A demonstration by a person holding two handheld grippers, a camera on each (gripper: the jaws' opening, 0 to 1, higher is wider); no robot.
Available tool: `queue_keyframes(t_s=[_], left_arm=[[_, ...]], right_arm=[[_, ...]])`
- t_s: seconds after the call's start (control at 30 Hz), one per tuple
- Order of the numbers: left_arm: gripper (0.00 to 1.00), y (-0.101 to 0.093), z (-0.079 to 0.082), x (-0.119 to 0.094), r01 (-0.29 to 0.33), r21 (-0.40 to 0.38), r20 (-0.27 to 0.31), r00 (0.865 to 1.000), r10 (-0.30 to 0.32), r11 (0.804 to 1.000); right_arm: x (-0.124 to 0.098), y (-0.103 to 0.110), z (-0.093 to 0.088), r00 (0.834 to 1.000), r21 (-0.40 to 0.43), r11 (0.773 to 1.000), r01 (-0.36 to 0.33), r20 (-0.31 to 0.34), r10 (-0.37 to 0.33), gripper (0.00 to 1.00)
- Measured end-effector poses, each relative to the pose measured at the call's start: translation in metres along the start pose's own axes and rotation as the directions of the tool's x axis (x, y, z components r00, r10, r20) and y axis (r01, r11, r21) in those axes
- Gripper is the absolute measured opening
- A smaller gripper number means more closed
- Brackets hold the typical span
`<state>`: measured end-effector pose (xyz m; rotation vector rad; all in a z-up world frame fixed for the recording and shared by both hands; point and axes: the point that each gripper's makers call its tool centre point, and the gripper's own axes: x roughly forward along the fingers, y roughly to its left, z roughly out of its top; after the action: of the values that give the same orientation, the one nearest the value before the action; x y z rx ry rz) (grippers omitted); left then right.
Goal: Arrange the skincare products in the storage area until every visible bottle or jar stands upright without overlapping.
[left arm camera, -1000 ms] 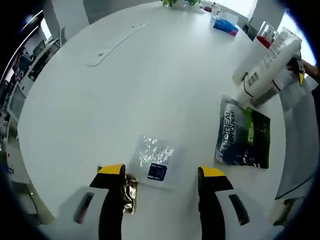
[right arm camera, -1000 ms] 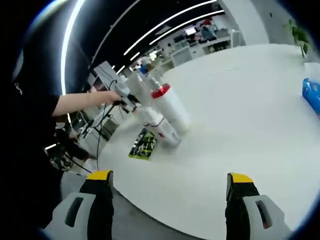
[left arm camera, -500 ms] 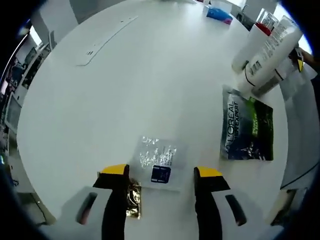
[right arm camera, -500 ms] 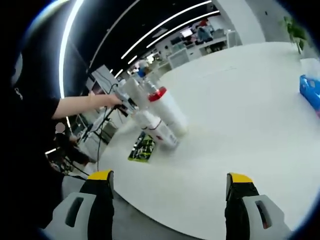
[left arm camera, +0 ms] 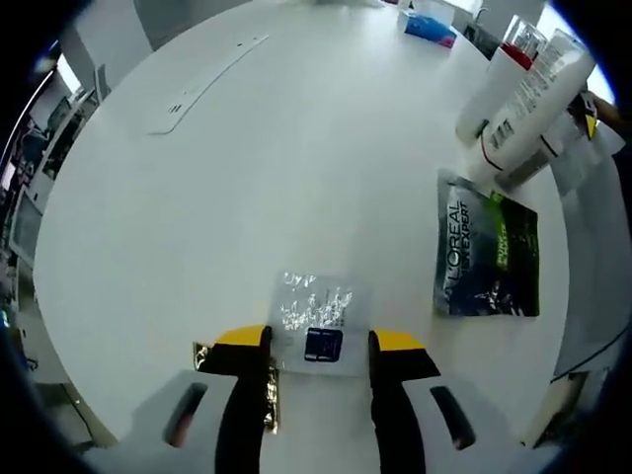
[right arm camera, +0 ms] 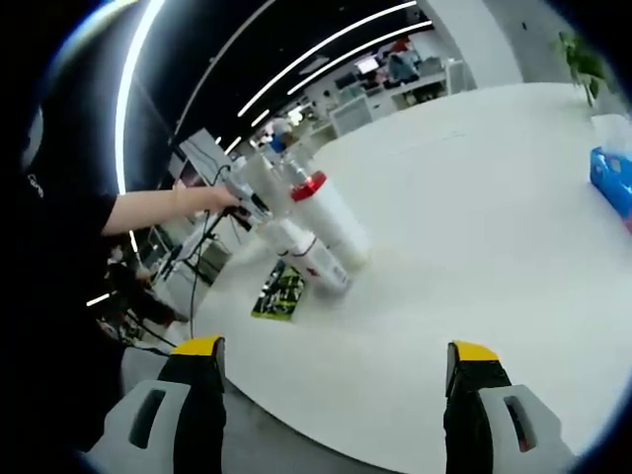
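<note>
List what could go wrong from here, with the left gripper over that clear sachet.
1. The left gripper straddles the clear sachet, which lies flat on the white table; the jaws may slide over it rather than pinch it.
2. A gold packet lies by one jaw and could be caught too.
3. The white bottles near the L'Oreal sachet look crowded together near the table's edge; a nudge might topple them.

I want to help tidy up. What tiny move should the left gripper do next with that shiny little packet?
Probably close the jaws a bit more. The left gripper has its jaws either side of the clear sachet, which lies flat on the white table, and a gap seems to remain on both sides. The gold packet beside the left jaw could get caught, so go slowly.
</note>
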<state>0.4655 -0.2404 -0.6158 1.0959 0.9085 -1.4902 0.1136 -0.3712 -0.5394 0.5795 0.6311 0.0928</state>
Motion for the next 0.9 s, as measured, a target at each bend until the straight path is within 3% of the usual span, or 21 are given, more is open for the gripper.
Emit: queue_keyframes(t_s=[0.23, 0.67, 0.9], left_arm=[[0.33, 0.008, -0.004, -0.001, 0.0, -0.001, -0.007, 1.0, 0.0, 1.0], [0.33, 0.005, -0.011, -0.015, -0.007, -0.006, 0.009, 1.0, 0.007, 1.0], [0.33, -0.008, -0.014, -0.025, -0.005, 0.018, 0.01, 1.0, 0.005, 1.0]], right_arm=[[0.0, 0.0, 0.001, 1.0, 0.0, 1.0, 0.004, 0.003, -0.004, 0.97], [0.0, 0.0, -0.001, 1.0, -0.02, 1.0, -0.006, -0.004, 0.006, 0.98], [0.001, 0.002, -0.002, 1.0, -0.044, 0.999, -0.014, -0.013, 0.014, 0.99]])
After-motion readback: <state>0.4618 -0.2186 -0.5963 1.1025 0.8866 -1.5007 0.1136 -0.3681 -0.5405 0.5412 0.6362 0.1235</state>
